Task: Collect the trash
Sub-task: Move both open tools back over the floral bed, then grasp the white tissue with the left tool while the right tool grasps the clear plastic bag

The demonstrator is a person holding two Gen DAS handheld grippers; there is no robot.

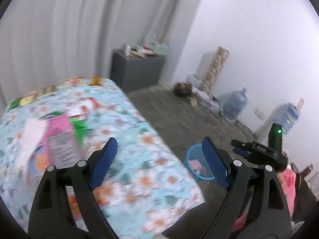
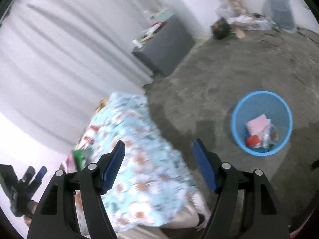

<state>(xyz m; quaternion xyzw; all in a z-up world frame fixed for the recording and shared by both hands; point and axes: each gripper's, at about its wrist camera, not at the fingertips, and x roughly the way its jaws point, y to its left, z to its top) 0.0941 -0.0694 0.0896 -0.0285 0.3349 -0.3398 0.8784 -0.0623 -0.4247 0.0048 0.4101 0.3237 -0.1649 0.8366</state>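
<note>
A table under a flowered blue cloth (image 1: 139,159) carries trash: a pink carton (image 1: 61,139), a green wrapper (image 1: 79,125) and a red-and-white packet (image 1: 85,107). My left gripper (image 1: 159,149) hangs open over the table's near edge, with nothing between its blue pads. On the floor stands a blue bin (image 2: 262,123) holding a pink packet (image 2: 257,124) and a red scrap (image 2: 252,140). My right gripper (image 2: 159,153) is open and empty above the table corner (image 2: 143,159), with the bin to its right. The right gripper (image 1: 257,149) also shows at the right edge of the left wrist view.
A grey cabinet (image 1: 137,69) piled with clutter stands by the white curtain (image 1: 69,29). Water jugs (image 1: 235,103), a dark bag (image 1: 181,88) and cables lie along the far wall. Bare grey floor (image 2: 219,69) lies between table and bin.
</note>
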